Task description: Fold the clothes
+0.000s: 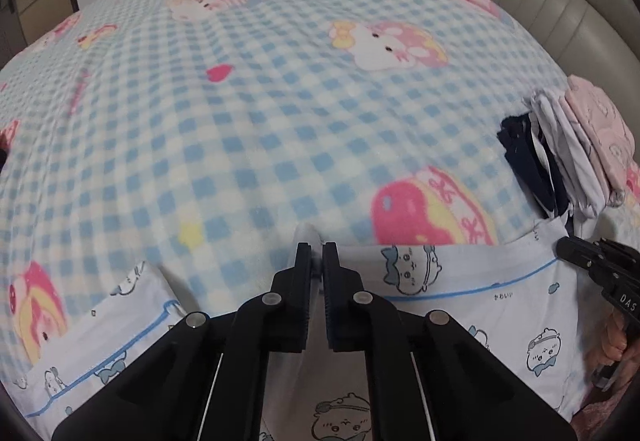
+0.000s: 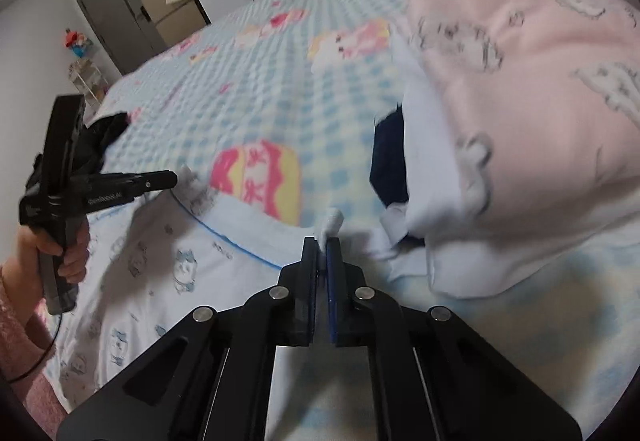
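Left tongs: the black two-finger left gripper (image 1: 317, 247) is pinching shut on the far edge of the pale blue garment printed with small cartoon animals and a thin blue line (image 1: 460, 305); a little tuft of white cloth is poking up between its tips.

Right tongs: the black right gripper (image 2: 323, 241) is likewise clamping closed on the same edge, nearer the garment's right-hand corner, with a nub of fabric sticking out above the tips.

Hands: in the right wrist view a hand (image 2: 66, 253) in a fluffy pink sleeve (image 2: 24, 353) is gripping the left tool's handle.

Garment: it is lying flat on the near part of the blue-and-white checked fleece blanket with pink cartoon figures (image 1: 248, 113), spreading toward the person, its held edge running between the two grippers.

Surroundings: a stack of folded clothes, topped by a pink piece (image 2: 532, 129) over white and navy layers, is sitting just beside the garment on the right; a dark crumpled item (image 2: 108, 133) is lying well apart on the left.

Step in hand: judging by both grips on one edge, the fold is just being started.

Next move: it is probably calling for lifting both corners together, keeping the edge taut and level, then carrying it over the garment's body so the edges meet squarely.

Risk: thin cloth is apt to slip from either pinch.
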